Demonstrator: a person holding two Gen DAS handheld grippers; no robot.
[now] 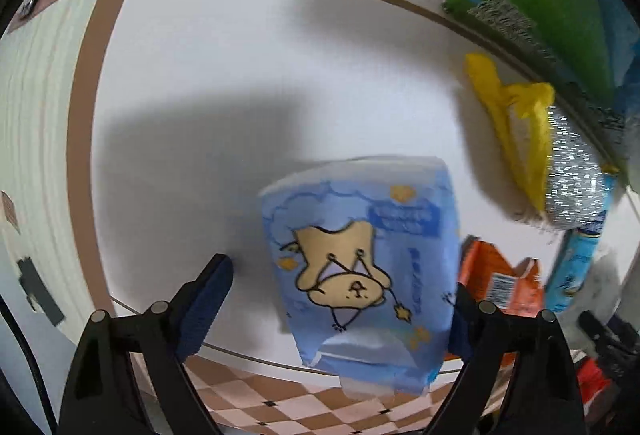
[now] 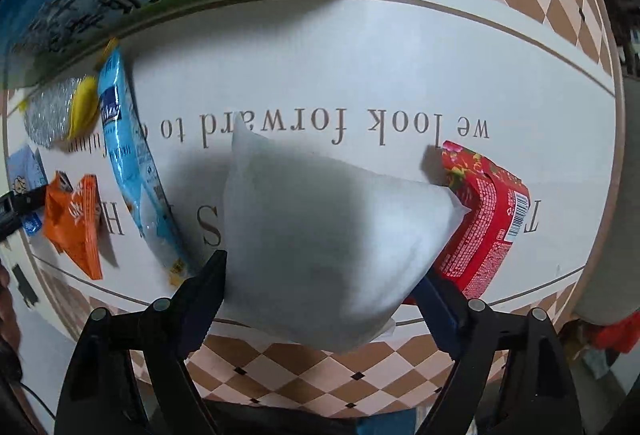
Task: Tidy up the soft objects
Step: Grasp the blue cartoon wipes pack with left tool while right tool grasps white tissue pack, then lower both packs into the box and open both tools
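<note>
The left tongs [image 1: 340, 299] stand spread wide over the near edge of the white table [image 1: 240, 95]. A blue tissue pack [image 1: 360, 275] printed with a cartoon bear sits between the fingers, close against the right finger and well clear of the left one; whether it is touched at all cannot be told. Just beyond the right finger lies an orange packet [image 1: 500, 283], with a light blue packet [image 1: 576, 267] beside it. Farther right, a silver scrubber [image 1: 576, 179] rests against a yellow bag [image 1: 516, 123], and at the far right corner stands a green and blue box [image 1: 560, 3].

The right tongs [image 2: 324, 283] are spread around a white pillow-like pouch [image 2: 332, 235], which fills the gap between the fingers and appears to touch both. Touching the pouch on its right lies a red pack [image 2: 484, 219] with a barcode. To the left, the light blue packet [image 2: 132, 171] stretches away across the table [image 2: 400, 55], with the orange packet [image 2: 76, 231] near it. Grey lettering [image 2: 344, 123] runs across the tabletop beyond the pouch.
</note>
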